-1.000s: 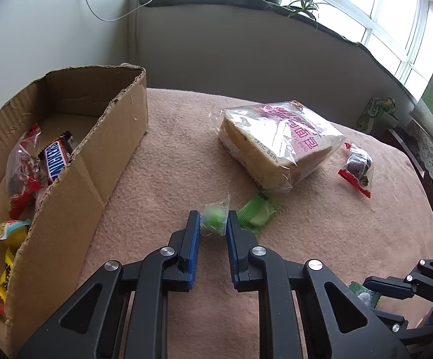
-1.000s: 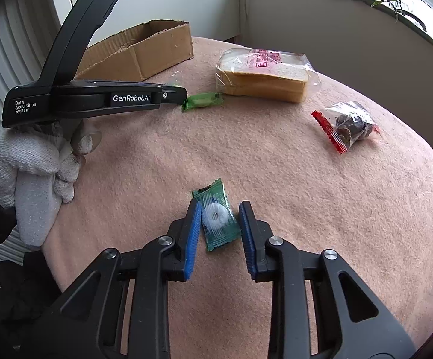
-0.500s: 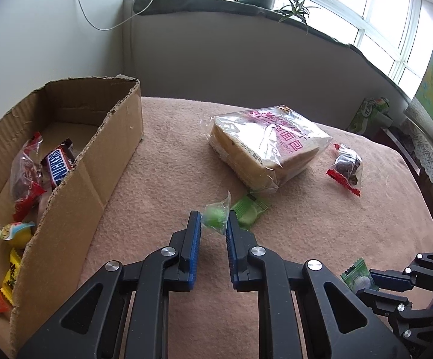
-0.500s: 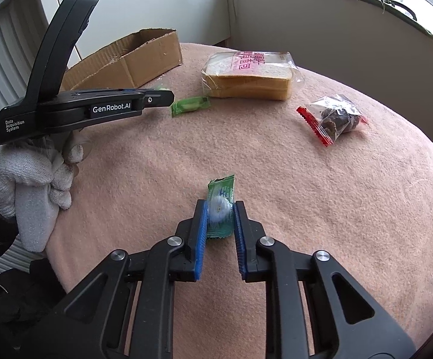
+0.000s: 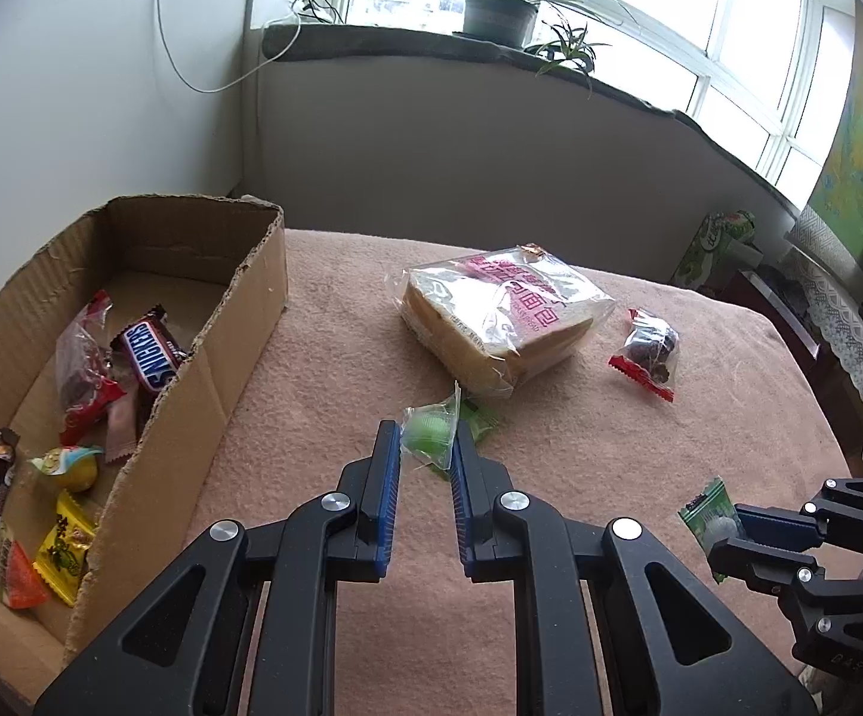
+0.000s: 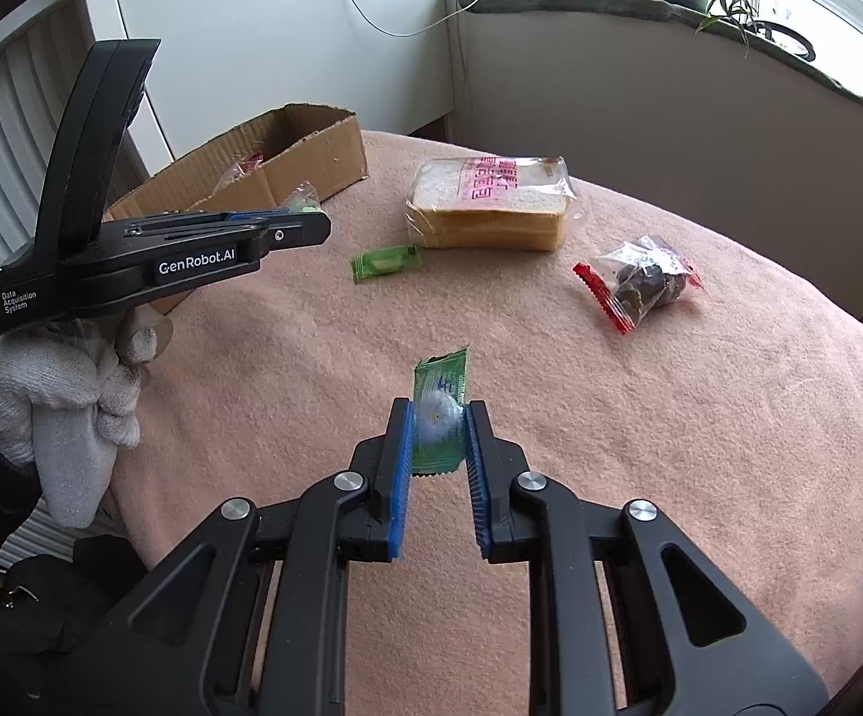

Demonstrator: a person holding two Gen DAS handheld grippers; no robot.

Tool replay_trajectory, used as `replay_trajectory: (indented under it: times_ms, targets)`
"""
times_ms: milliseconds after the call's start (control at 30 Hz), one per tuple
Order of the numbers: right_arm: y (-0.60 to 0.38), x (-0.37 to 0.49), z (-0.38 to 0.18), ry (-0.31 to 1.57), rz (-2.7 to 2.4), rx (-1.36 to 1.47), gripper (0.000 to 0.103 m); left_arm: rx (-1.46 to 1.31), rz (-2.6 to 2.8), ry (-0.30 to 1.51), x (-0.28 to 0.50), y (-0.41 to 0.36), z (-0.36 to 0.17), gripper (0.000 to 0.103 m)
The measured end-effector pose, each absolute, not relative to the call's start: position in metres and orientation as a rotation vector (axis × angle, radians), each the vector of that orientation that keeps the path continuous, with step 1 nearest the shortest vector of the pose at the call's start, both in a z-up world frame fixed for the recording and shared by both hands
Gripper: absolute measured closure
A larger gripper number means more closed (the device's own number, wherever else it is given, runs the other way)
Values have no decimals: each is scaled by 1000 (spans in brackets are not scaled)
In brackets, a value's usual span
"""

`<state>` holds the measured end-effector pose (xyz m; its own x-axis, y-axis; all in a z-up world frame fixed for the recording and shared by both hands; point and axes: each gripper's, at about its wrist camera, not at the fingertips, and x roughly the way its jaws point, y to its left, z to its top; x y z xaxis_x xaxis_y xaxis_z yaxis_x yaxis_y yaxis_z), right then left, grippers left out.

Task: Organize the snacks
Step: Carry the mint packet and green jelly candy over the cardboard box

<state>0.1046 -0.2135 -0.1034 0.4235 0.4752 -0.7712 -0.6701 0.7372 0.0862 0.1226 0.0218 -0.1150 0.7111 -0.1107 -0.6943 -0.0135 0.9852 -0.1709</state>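
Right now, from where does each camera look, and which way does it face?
Left wrist: sits on the left gripper, looking down over the cardboard box and bread bag; the right gripper shows.
Right wrist: sits on the right gripper, facing the table; the left gripper and gloved hand show.
Shared: bread bag, box, both held candies.

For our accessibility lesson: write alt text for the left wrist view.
The left gripper pinches a green candy above a pink cloth. A cardboard box of snacks sits left; bread and a red-edged packet lie beyond. The right gripper holds a green packet.
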Motion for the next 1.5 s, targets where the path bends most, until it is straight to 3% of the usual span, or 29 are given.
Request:
replay_trajectory:
  times_ms: [633, 1500]
  targets:
    - [-170, 103, -51, 758, 782, -237, 85, -186, -17, 657, 79, 50, -67, 88]
    - [-17, 142, -23, 714, 926, -303, 85, -272, 143, 616, 45, 143, -69, 88]
